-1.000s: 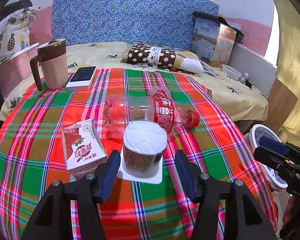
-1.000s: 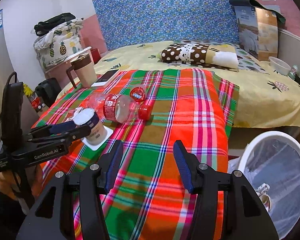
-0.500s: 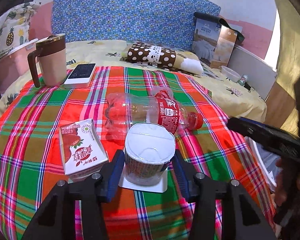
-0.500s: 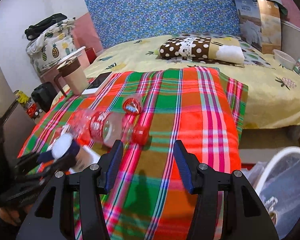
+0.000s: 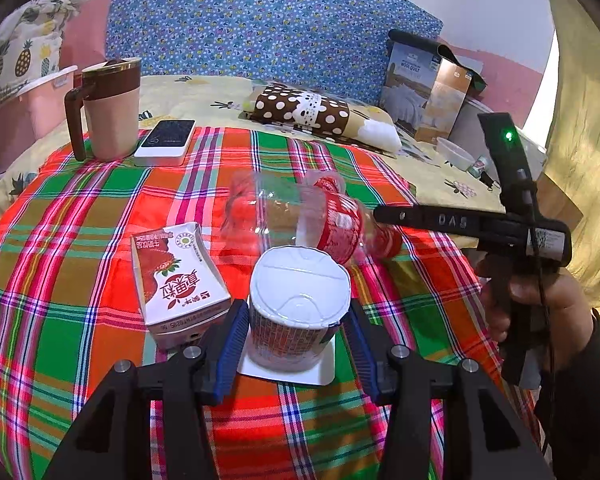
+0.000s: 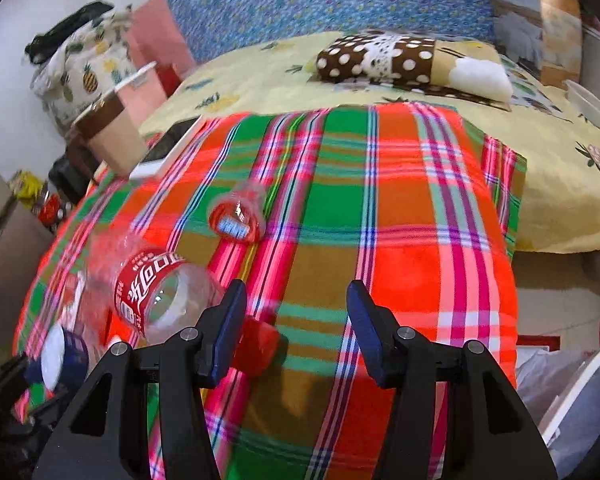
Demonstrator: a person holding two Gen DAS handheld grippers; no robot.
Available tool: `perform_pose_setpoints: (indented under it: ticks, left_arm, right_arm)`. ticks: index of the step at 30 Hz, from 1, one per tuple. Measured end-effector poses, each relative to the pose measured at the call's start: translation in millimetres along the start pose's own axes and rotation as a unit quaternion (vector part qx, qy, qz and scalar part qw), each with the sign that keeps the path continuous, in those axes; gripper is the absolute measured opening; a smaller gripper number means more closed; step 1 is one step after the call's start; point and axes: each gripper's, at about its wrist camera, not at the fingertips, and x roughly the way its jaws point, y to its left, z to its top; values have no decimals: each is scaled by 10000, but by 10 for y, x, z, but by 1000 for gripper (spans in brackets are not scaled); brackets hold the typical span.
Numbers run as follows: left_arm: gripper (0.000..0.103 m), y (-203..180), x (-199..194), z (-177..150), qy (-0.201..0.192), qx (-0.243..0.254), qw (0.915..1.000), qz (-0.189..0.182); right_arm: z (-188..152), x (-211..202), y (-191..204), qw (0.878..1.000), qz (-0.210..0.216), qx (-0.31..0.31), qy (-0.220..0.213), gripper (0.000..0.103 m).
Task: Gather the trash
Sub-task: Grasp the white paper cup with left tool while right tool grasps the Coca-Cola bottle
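1. Cup (image 5: 298,312), foil-lidded, stands on a white coaster on the plaid worktop (image 5: 80,320), between the fingers of the left hand-held gripper (image 5: 296,344); contact uncertain. Milk carton (image 5: 176,280) just left.
2. Right hand-held gripper (image 6: 296,326) jaws apart, holding nothing; the left finger is beside the red cap of the lying bottle (image 6: 156,292).

Left wrist view: low over the near edge of the plaid cloth (image 5: 80,320), facing the blue headboard (image 5: 260,24), very close to the foil-lidded cup (image 5: 298,308). Right wrist view: near the cloth's right edge (image 6: 420,240), angled toward its far left corner, close to the clear bottle (image 6: 156,292). Shared: bottle (image 5: 300,216), cup (image 6: 56,354), mug (image 5: 108,108), phone (image 5: 166,138), spotted pillow (image 5: 304,110).
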Motion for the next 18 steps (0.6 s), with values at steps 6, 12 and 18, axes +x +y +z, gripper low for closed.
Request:
perform_pose_setpoints:
  ticks: [6, 12, 18]
  left_arm:
    - [49, 26, -81, -27, -63, -48, 10000, 25]
    - [49, 80, -240, -70, -156, -128, 9997, 111]
    - [49, 151, -352, -111, -205, -208, 9994, 187]
  right_arm:
    - [-240, -212, 202, 9987, 313, -388, 103, 54]
    - [-335, -402, 351, 9970, 578, -506, -99, 54]
    - [-319, -231, 533, 9952, 712, -674, -25, 54]
